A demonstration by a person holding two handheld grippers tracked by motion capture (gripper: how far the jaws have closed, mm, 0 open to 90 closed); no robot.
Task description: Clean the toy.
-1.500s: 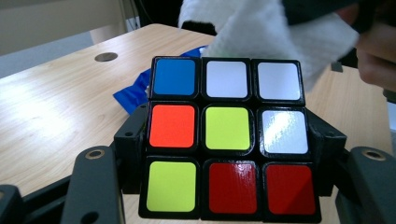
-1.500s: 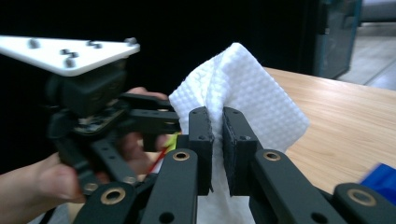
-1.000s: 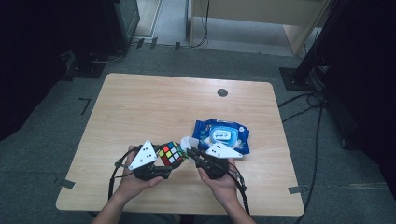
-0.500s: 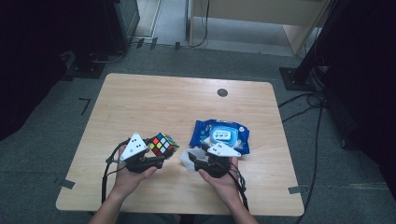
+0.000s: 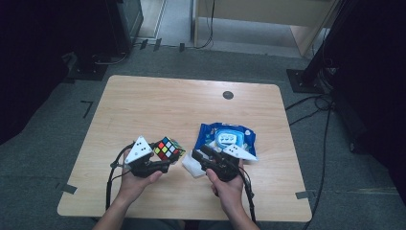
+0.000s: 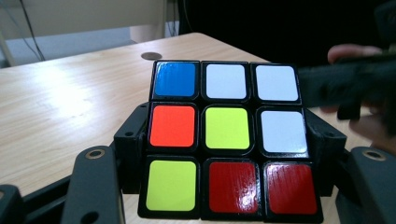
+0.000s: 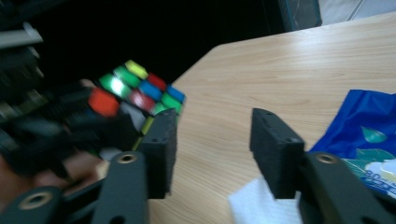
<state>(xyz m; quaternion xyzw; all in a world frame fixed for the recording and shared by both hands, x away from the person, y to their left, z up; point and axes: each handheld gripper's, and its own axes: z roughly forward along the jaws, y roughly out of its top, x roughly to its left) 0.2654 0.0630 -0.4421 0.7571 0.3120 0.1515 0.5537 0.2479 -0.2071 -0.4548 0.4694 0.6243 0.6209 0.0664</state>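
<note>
Holding the puzzle cube (image 5: 167, 148) tight between its jaws, the left gripper (image 5: 160, 165) keeps it just above the table (image 5: 158, 105). Beside it, the right gripper (image 5: 200, 155) has just been closing, its jaws apart with nothing between them, above a white tissue (image 5: 193, 167) near the blue wipes pack (image 5: 227, 136)

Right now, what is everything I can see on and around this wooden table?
Multicoloured puzzle cube: one, black frame with coloured stickers, near left, clamped in the left gripper.
Blue wet-wipes pack: one, blue and white, near right.
White tissue: one, between the grippers, near edge.
Round dark cable port: one, far side.
Light wooden table: one, on grey floor.
Left gripper: black, shut on the cube.
Right gripper: black, jaws apart, nothing between them, just been closing.
Hands: two, near edge.
</note>
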